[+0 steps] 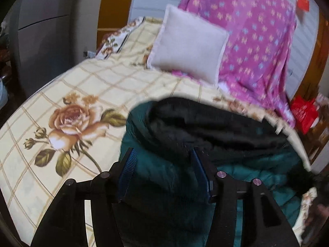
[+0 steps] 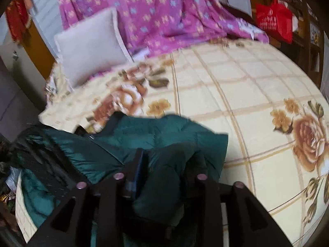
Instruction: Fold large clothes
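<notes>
A dark teal padded jacket [image 1: 259, 170] lies folded on the flowered bedspread [image 1: 67, 94], its black fur lining [image 1: 205, 123] on top. My left gripper [image 1: 163, 153] stands open over the jacket's left part. Teal cloth lies between its blue pads [image 1: 128, 164] without being pinched. In the right wrist view the same jacket [image 2: 164, 131] sits at the bed's near left. My right gripper [image 2: 167, 154] is open around a puffy fold of it [image 2: 164, 177]. That fold bulges up between the fingers and hides the right pad.
A pale pillow [image 1: 189, 43] leans on a purple flowered sheet [image 1: 257, 30] at the head of the bed. A red bag [image 2: 275, 18] hangs by wooden shelves to the right. A grey wardrobe [image 1: 45, 30] stands left of the bed. Bare bedspread [image 2: 246, 94] stretches to the right.
</notes>
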The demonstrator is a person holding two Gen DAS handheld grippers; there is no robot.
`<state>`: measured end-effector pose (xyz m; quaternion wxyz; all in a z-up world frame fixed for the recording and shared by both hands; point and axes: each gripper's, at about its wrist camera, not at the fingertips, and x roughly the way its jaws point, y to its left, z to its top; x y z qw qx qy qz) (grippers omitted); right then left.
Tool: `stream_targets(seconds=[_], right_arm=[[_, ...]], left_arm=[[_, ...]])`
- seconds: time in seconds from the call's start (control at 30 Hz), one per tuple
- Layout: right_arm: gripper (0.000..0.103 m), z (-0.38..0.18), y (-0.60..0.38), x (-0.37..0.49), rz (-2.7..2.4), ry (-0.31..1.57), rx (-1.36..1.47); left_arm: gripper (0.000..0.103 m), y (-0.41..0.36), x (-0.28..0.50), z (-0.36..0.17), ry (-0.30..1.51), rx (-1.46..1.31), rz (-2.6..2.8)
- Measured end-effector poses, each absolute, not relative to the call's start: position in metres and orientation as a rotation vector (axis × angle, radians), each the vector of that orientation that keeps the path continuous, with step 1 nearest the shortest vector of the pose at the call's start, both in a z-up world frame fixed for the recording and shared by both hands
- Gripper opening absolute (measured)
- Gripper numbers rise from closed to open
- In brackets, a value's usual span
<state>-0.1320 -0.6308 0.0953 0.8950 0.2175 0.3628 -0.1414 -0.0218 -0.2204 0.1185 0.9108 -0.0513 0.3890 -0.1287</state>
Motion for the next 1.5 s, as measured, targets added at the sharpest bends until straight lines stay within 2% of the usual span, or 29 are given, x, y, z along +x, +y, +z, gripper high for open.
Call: stream_targets(seconds=[0.03,0.1,0.2,0.3,0.4,0.63,0.77,0.97,1.1,1.4,1.5], right_arm=[[0.046,0.104,-0.628,-0.136,-0.284,0.732,0.447],[0.063,0.121,-0.624,-0.141,-0.259,0.700,0.449],[0.073,0.150,-0.617,-0.152,-0.252,0.616,0.446],[0.078,0.172,-0.605,-0.158,-0.202,0.548,0.441],[0.079,0.173,-0.567,-0.143,-0.112,0.597,0.327],[0.078,0.114,-0.485,-0.065,-0.039,0.782,0.158],[0.078,0.079,-0.474,-0.023,-0.124,0.874,0.071],[0.078,0.042,-0.489,0.001,-0.165,0.902,0.146],[0.078,0.054,-0.486,0.001,-0.178,0.919,0.156],[0.078,0.104,-0.443,0.007,-0.013,0.777,0.202],[0.078,0.098,-0.414,0.025,0.033,0.831,0.136]], left_arm=[[0.035,-0.224,-0.018,0.112,0.824,-0.096,-0.256],[0.035,-0.227,-0.008,0.098,0.871,-0.089,-0.227],[0.035,-0.223,-0.002,0.091,0.886,-0.121,-0.211],[0.035,-0.214,-0.006,0.097,0.870,-0.156,-0.220],[0.035,-0.208,-0.012,0.104,0.838,-0.164,-0.221],[0.035,-0.209,-0.004,0.090,0.879,-0.176,-0.224],[0.036,-0.212,0.006,0.079,0.895,-0.133,-0.217],[0.038,-0.211,0.013,0.076,0.904,-0.138,-0.230],[0.038,-0.208,0.014,0.078,0.915,-0.148,-0.221],[0.038,-0.209,0.012,0.079,0.910,-0.140,-0.210],[0.038,-0.210,0.011,0.079,0.911,-0.135,-0.210]])
